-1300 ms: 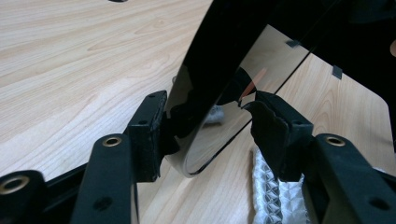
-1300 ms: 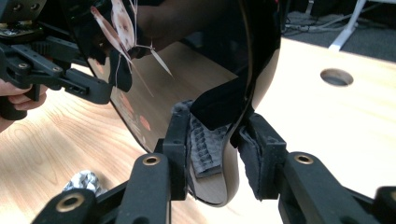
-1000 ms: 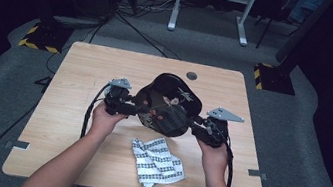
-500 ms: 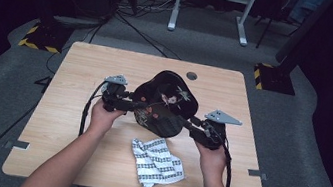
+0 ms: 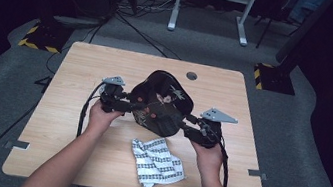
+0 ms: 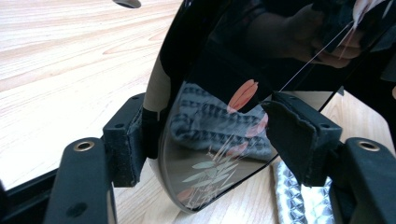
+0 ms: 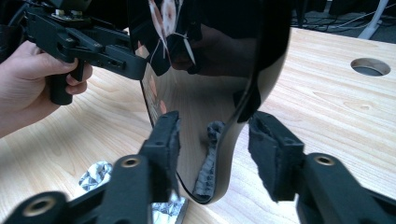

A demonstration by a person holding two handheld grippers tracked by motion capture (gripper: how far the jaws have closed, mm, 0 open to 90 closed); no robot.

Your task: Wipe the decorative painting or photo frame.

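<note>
High view is showing the black tray (image 5: 163,104) tilting over the table (image 5: 83,62), its edges sitting between the just-widening jaws of the left gripper (image 5: 133,106) and right gripper (image 5: 187,122), likely being released.

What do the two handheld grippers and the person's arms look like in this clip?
Both the left gripper and the right gripper are matte black with pistol-style handles, each topped by a grey three-cornered plate and trailing a black cable. Their jaws carry black foam-like pads and brass-coloured screw eyelets. The forearms are bare, no sleeves or gloves visible.
</note>
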